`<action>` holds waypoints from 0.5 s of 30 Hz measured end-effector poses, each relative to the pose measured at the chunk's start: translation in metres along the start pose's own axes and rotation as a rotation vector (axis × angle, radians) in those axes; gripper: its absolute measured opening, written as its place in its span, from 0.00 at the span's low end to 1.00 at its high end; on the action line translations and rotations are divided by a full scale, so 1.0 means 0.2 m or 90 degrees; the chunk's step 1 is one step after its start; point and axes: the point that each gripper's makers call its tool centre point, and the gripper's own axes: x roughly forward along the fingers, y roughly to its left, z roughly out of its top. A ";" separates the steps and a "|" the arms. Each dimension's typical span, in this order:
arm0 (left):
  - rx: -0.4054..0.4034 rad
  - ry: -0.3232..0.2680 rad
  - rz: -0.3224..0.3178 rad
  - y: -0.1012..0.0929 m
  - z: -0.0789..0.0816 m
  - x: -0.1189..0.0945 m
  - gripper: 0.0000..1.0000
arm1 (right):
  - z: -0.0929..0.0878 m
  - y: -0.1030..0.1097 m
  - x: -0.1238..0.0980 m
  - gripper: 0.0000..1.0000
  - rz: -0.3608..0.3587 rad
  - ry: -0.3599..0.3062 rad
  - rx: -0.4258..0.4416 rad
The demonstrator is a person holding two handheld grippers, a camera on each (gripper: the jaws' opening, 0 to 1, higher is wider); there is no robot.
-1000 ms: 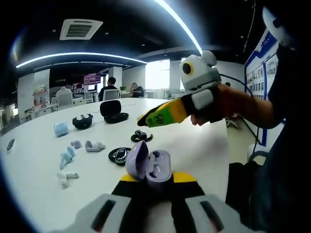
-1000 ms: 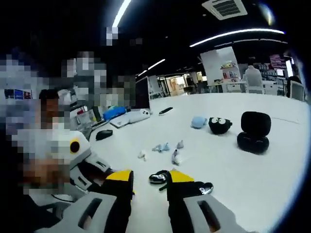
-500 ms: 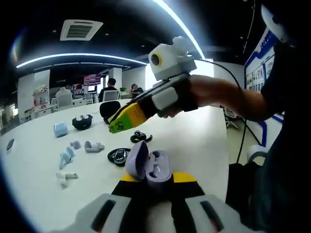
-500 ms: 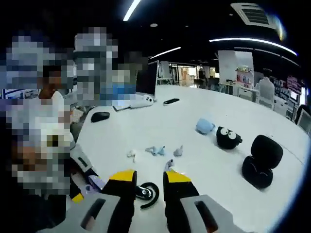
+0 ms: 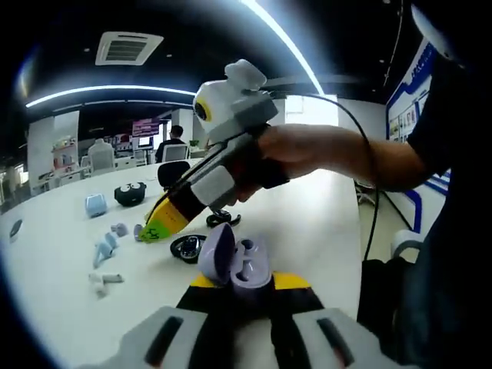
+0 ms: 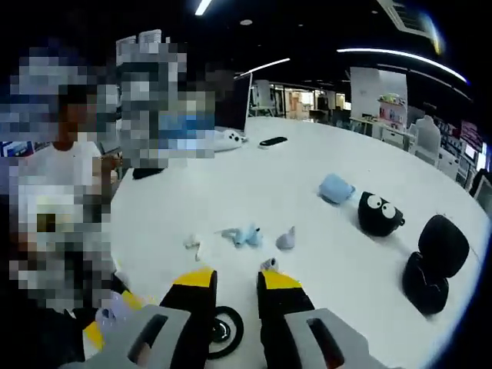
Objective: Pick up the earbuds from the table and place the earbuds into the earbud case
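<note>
White table (image 5: 323,223), open office. Left gripper (image 5: 234,283) clamped purple case (image 5: 234,261), lid open. Right gripper (image 5: 157,228), jaws parted, empty, had descended toward mid-table earbuds (image 6: 240,234); pick pending.

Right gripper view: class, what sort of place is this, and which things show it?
Probably an open-plan office or lab: a big white table, strip ceiling lights, and desks with chairs in the background.

We are in an open-plan office: a long white table (image 6: 323,177), office chairs (image 5: 100,156), a ceiling air vent (image 5: 127,46), strip lights (image 5: 280,34), and people seated at far desks.
</note>
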 end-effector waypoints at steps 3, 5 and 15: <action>0.000 0.000 -0.001 0.00 0.00 0.00 0.19 | -0.01 -0.02 0.00 0.20 -0.008 0.007 -0.001; 0.000 0.000 -0.001 0.00 0.00 0.00 0.19 | -0.02 -0.04 0.00 0.20 -0.016 0.012 -0.009; 0.003 -0.001 0.002 0.00 0.00 0.00 0.19 | -0.02 -0.09 0.03 0.19 -0.063 0.043 -0.102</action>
